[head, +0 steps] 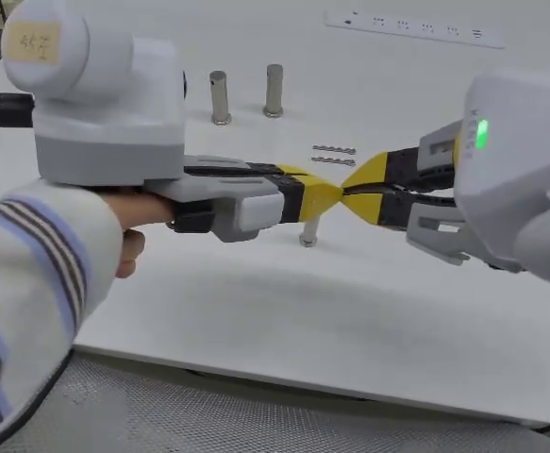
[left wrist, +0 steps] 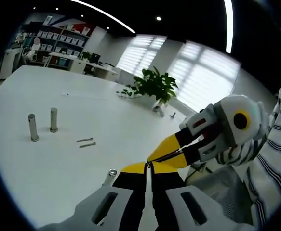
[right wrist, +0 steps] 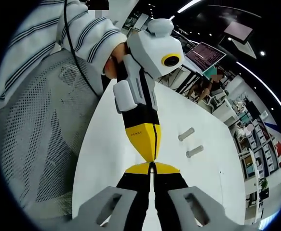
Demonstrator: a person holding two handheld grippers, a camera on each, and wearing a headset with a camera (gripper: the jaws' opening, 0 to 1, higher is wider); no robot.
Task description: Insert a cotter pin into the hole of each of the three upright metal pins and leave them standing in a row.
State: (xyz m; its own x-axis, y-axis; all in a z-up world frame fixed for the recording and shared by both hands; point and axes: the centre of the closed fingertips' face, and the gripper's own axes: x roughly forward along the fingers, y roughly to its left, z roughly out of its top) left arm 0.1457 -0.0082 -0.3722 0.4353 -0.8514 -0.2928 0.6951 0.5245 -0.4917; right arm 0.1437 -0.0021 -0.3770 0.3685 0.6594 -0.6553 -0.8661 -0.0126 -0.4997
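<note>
Cotter pins (head: 334,149) lie loose at one o'clock from the near metal pin (head: 308,233). The far metal pins (head: 220,96) at eleven look bare, so none seems done. Above the near one, the left gripper (head: 334,193) and right gripper (head: 349,195) meet, both clenched.

Looks like an open office: big white bench (head: 256,321), power strip (head: 416,28) at its far edge, leafy potted plant (left wrist: 154,86) by bright blinded windows (left wrist: 203,72), bookshelves (left wrist: 58,43) along the back wall, light strips (left wrist: 228,26) overhead.
</note>
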